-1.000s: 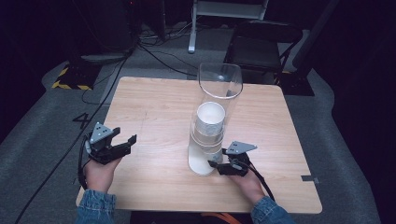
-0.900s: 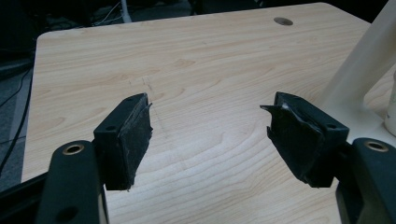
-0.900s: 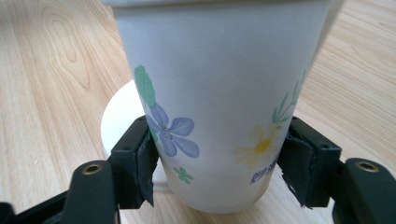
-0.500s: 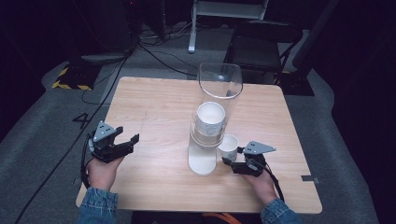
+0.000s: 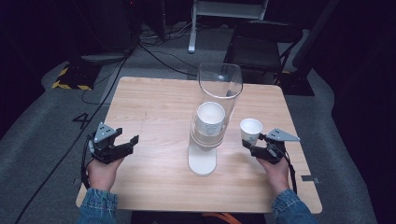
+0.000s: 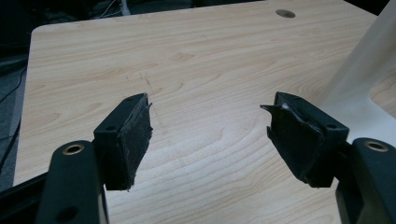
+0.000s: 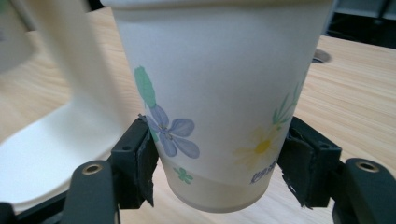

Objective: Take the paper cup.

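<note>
we see the right gripper (image 5: 253,145) clamped on the lower part of a flowered paper cup (image 5: 251,130), its pads pressing the cup's two sides; the cup is upright, lifted clear of the wooden table (image 5: 154,107), just to the right of the clear cup dispenser (image 5: 212,121) with its white base (image 5: 201,161). the left gripper (image 5: 125,143) hovers near the table's left edge, jaws wide apart with nothing between them.
</note>
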